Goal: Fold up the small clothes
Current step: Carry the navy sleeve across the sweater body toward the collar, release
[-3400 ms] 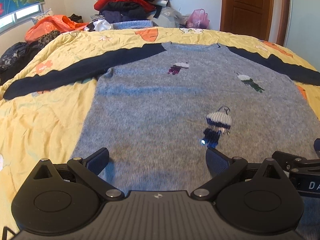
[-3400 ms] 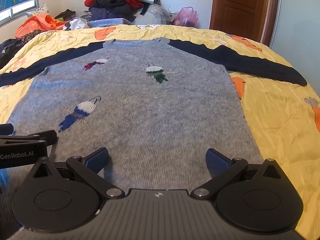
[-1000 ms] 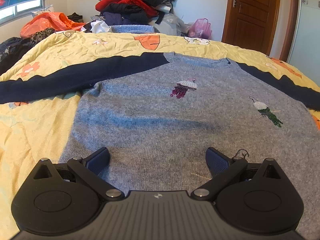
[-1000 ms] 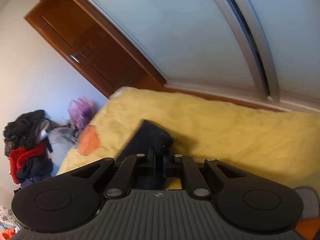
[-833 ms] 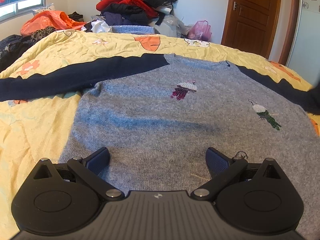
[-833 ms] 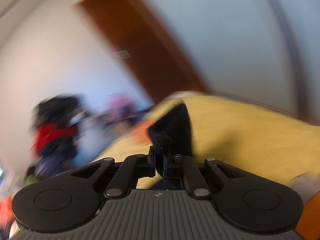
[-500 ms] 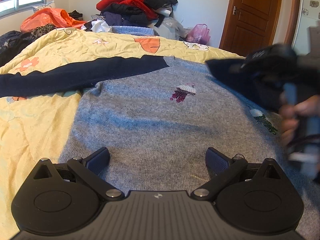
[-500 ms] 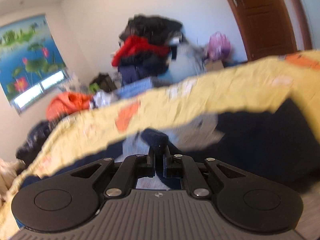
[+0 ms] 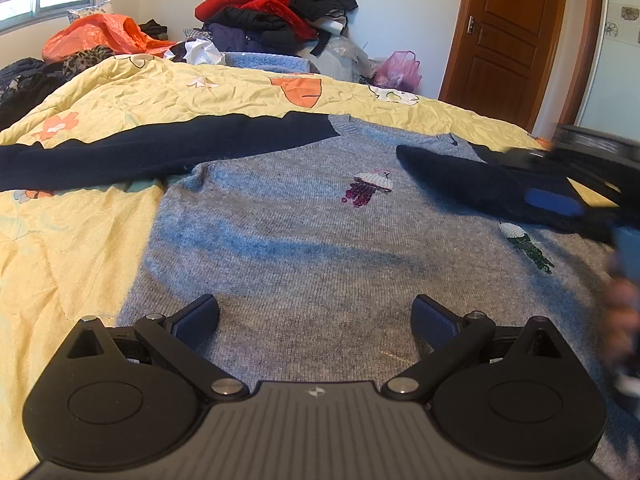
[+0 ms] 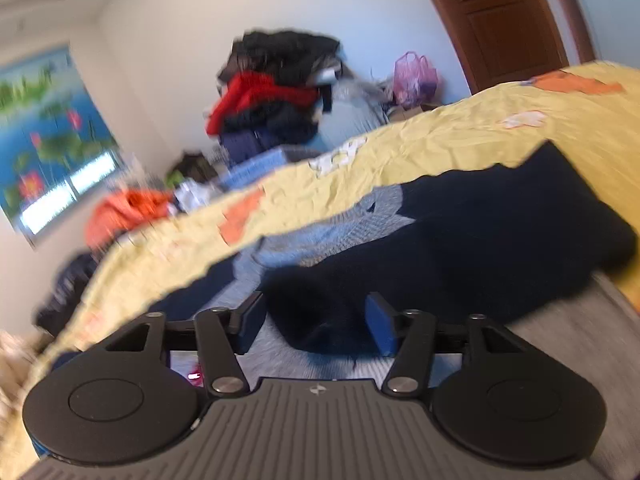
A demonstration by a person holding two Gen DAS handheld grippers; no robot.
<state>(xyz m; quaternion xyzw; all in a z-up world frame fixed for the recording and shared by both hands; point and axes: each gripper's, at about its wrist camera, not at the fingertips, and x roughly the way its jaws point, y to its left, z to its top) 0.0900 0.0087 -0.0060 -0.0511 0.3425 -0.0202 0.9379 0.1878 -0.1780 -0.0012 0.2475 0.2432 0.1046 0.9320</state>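
Observation:
A grey knit sweater (image 9: 320, 240) with navy sleeves lies flat on the yellow quilt (image 9: 80, 240). Its left sleeve (image 9: 160, 152) stretches out sideways. The right sleeve (image 9: 480, 184) is folded in over the grey chest. My left gripper (image 9: 316, 320) hovers open over the sweater's lower part with nothing between its fingers. My right gripper (image 10: 316, 328) is opening, and the navy cuff (image 10: 320, 320) lies loose between its blue pads (image 10: 380, 328), which no longer press on it. The rest of that sleeve (image 10: 500, 240) runs back toward the shoulder.
A heap of red and dark clothes (image 9: 272, 12) stands beyond the bed's far edge, with an orange bag (image 9: 100, 36) at the left and a pink bag (image 9: 400, 68) by the wooden door (image 9: 516, 36). A blurred hand (image 9: 620, 320) is at the right edge.
The right gripper swung from the bed's right side in over the sweater, carrying the navy sleeve across the grey body, then parted its jaws. The left gripper stayed put.

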